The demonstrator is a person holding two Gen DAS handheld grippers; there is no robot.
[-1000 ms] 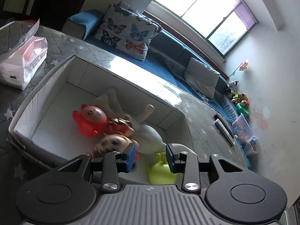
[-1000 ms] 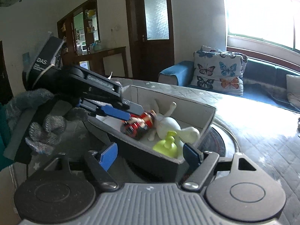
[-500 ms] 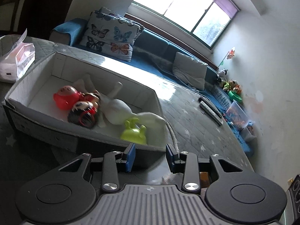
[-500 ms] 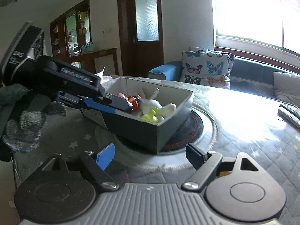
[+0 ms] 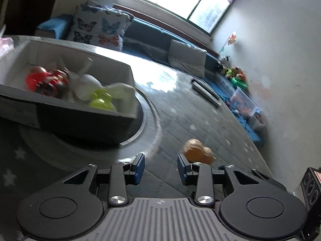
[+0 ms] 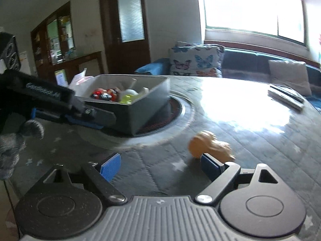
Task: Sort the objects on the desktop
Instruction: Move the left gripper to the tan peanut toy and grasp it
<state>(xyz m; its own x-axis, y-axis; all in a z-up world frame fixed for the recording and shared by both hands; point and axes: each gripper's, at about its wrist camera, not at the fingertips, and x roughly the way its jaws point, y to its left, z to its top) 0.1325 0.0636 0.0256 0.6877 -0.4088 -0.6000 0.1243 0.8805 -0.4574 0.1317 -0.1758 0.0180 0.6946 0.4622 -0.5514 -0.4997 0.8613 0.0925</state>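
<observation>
A: Toys fill the grey box point(image 5: 84, 118) in the left wrist view: a red figure point(image 5: 37, 77), a white plush point(image 5: 86, 84), a lime-green piece point(image 5: 101, 101). The left tool point(image 5: 160, 165) hangs empty, jaws apart, above the quilted surface point(image 5: 190, 120)

B: And that orange toy point(image 5: 197, 148)?

A: Lying loose just beyond the right-hand finger, outside the box, so probably the next pick

B: Right wrist view?

A: The right tool point(image 6: 160, 165) is spread wide, nothing in it, low over the surface, the orange toy touching or just behind its right pad point(image 6: 209, 163); blur hides which. The box sits beyond on the round plate point(image 6: 180, 112), handy for a drop
</observation>
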